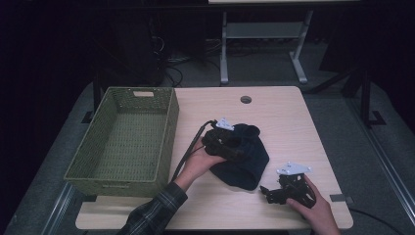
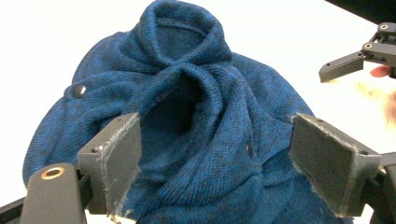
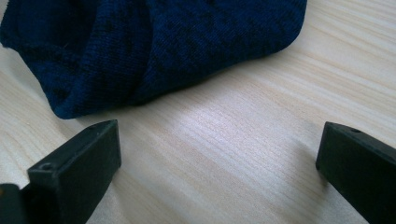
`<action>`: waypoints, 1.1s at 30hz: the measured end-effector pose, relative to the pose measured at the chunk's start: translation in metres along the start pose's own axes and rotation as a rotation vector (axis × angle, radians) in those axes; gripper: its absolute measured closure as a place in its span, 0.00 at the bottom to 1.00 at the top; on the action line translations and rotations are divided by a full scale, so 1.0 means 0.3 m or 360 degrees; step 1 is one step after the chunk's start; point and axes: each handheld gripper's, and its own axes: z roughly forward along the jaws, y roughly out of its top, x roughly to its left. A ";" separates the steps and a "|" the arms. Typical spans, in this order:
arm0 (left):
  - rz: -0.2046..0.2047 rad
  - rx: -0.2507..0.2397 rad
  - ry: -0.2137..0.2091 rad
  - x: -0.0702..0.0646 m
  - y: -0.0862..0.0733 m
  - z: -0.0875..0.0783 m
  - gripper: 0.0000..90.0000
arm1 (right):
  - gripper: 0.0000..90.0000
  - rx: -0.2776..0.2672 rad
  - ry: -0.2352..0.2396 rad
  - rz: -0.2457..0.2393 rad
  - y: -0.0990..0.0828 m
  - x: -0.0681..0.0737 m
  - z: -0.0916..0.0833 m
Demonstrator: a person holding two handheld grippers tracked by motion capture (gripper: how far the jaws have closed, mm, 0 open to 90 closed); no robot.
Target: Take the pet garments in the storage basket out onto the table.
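I am working over a pale wooden table in a dark room, with grey carpet around it. Nearest to me, at about five o'clock on the tabletop, my right gripper rests low on the wood, its jaws standing wide apart with nothing between them; in the right gripper view I see only bare wood grain between the two black jaws. Just beyond its tips, towards eleven o'clock from it, lies the dark blue sweater, bunched into a loose heap near the middle of the table. In the right gripper view the sweater fills the top, its folded edge close to the jaws but not touching them. My left gripper hovers over the heap from the nine o'clock side, and its jaws are spread with the knit showing between them; the pads do not press on the cloth. In the left gripper view the sweater shows a twisted collar and small dark buttons. At nine o'clock stands a green woven basket, just beside the sweater. At twelve o'clock I see a round cable hole in the tabletop.
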 end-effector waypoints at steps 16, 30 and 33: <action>0.0014 -0.0020 0.0030 0.001 -0.032 -0.086 0.19 | 0.00 0.0000 -0.0001 0.0001 -0.001 0.001 -0.001; 0.0025 -0.0030 0.0056 -0.033 -0.091 -0.147 0.19 | 0.00 -0.0001 -0.0002 0.0000 -0.001 0.001 -0.001; 0.0010 -0.0043 0.0056 -0.040 -0.105 -0.162 0.19 | 0.00 -0.0001 -0.0001 0.0001 -0.001 0.001 -0.001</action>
